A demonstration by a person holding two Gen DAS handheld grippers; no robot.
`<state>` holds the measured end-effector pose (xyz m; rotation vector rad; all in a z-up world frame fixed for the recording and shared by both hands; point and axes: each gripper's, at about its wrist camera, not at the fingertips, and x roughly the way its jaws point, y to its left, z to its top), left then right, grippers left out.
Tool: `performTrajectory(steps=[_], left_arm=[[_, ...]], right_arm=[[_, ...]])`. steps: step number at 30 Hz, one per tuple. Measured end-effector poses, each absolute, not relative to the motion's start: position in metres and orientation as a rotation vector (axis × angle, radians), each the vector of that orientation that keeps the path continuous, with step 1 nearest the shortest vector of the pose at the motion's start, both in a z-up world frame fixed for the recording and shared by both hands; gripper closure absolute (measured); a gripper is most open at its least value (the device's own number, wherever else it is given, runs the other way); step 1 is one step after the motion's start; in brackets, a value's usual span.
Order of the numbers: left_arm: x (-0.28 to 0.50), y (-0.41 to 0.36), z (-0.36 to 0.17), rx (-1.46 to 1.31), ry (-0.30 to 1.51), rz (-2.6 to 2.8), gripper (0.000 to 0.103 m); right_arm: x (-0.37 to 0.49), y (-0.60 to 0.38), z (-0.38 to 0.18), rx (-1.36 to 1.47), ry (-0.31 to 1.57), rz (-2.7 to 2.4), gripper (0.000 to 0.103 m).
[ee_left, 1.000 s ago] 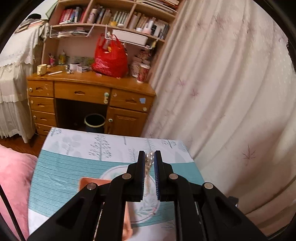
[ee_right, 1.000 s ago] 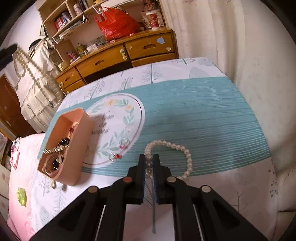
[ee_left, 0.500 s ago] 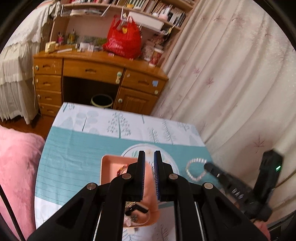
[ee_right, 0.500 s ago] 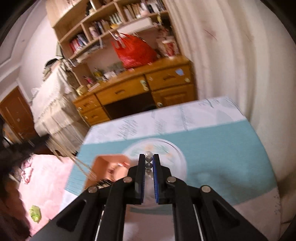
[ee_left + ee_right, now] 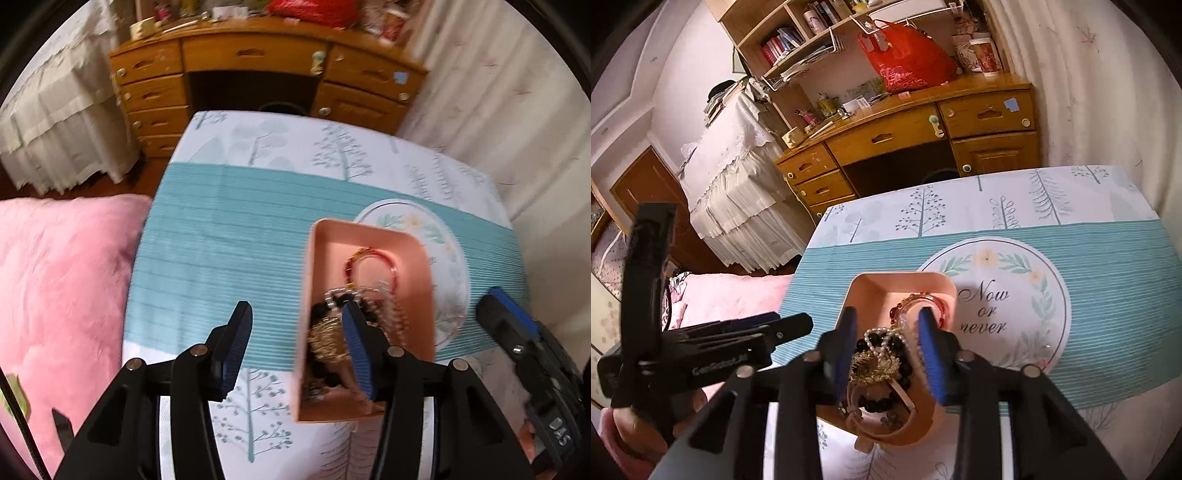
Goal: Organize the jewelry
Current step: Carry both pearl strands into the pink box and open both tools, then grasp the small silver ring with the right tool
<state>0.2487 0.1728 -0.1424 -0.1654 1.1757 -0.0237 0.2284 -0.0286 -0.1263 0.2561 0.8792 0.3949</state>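
Note:
A pink tray (image 5: 417, 254) stands on the cloth-covered table and holds a red bead bracelet (image 5: 369, 256), a gold chain (image 5: 327, 339), black beads and pearl strands. My left gripper (image 5: 295, 317) is open, its jaws straddling the tray's left wall. In the right wrist view the same tray (image 5: 871, 286) lies under my right gripper (image 5: 886, 325), which is open and empty above a pearl strand (image 5: 881, 338) and the gold chain (image 5: 875, 365). The right gripper also shows in the left wrist view (image 5: 506, 314), the left gripper in the right wrist view (image 5: 783, 325).
A round "Now or never" print (image 5: 993, 306) marks the teal cloth right of the tray. A pink cushion (image 5: 62, 280) lies off the table's left edge. A wooden desk (image 5: 923, 136) stands behind, a curtain (image 5: 498, 92) at right.
Both grippers were shut on pearl strands a second ago. Both are now open and low over the pink tray, and the pearls lie in the tray.

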Motion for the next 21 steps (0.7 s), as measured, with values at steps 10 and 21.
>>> performTrajectory(steps=[10,21], left_arm=[[0.245,0.166,-0.136,-0.143,1.182,0.052,0.036],[0.203,0.119,-0.117,-0.166,1.031,0.071,0.020]], right_arm=[[0.229,-0.049,-0.128,0.213,0.894,0.368,0.049],[0.223,-0.087,-0.140,-0.062,0.911,0.349,0.036]])
